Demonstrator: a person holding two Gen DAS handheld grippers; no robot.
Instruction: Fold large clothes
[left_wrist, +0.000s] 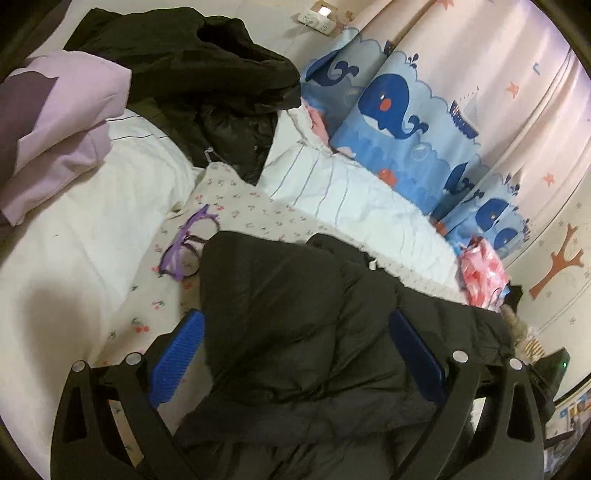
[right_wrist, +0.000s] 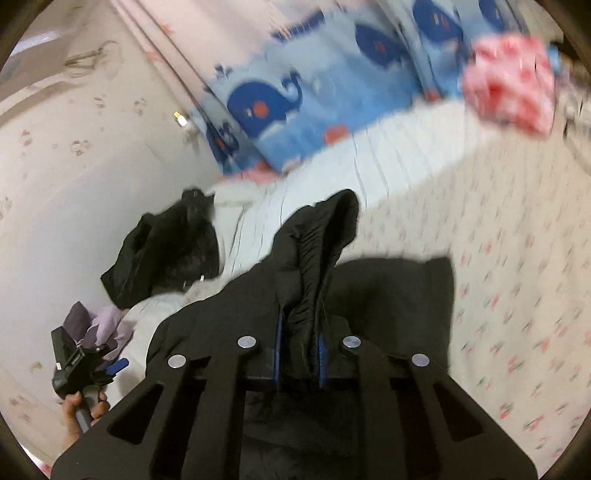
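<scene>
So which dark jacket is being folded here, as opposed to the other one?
On the floral bedsheet, the black puffer jacket lies nearest, beneath the open left tongs. Its cuff is pinched in the right tongs. The other dark jacket lies crumpled farther off, beside lilac clothes.

A: Colour log, left wrist view. Puffer jacket (left_wrist: 295, 332): black, quilted. Left gripper (left_wrist: 295, 354): black frame, 2 ribbed blue pads (left_wrist: 177, 362). Sheet (left_wrist: 251, 214): off-white, small red-and-green cherry print.

B: Right wrist view agrees: jacket (right_wrist: 317, 251) black, right gripper (right_wrist: 299, 354) black with blue pads (right_wrist: 322, 358). Curtain?

A: Curtain (left_wrist: 399, 122): light blue, dark blue whales with orange-red cheeks. Quilt (left_wrist: 351, 195): white, thin grey stripes.

B: Others?

A: Glasses (left_wrist: 184, 247): purple frames. Folded garment (left_wrist: 66, 122): lilac. Second coat (left_wrist: 207, 74): black. Bag (left_wrist: 484, 277): pink with red marks. Wall (left_wrist: 546, 236): pale pink, with an orange-brown tree motif.
</scene>
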